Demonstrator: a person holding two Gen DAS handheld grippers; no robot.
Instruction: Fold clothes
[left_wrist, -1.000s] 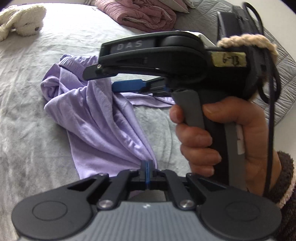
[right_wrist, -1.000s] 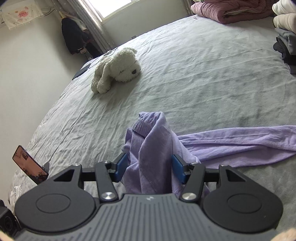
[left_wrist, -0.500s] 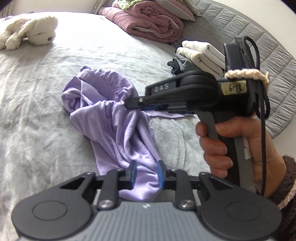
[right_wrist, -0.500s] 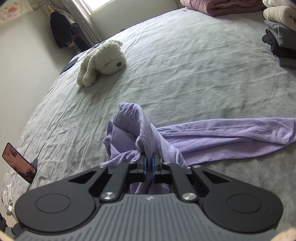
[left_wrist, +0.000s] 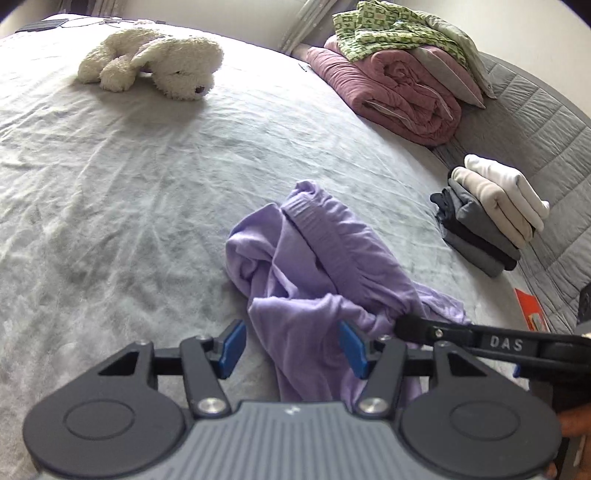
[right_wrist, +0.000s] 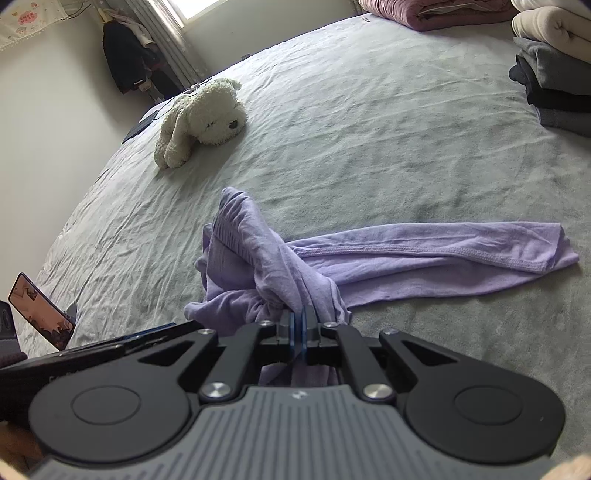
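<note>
- Our left gripper (left_wrist: 291, 350) stands wide open, with the garment (left_wrist: 325, 273) between its fingers.
- Our right gripper (right_wrist: 298, 328) is closed on a fold of the garment.
- The garment lies crumpled on the bed (left_wrist: 129, 177).
- Farther away lies a plush dog (left_wrist: 159, 68).

Soft, even daylight from a far-left window (right_wrist: 199, 9), weak shadows, no glare — strong fisheye bending with dark vignetted corners, near edges slightly blurred
</note>
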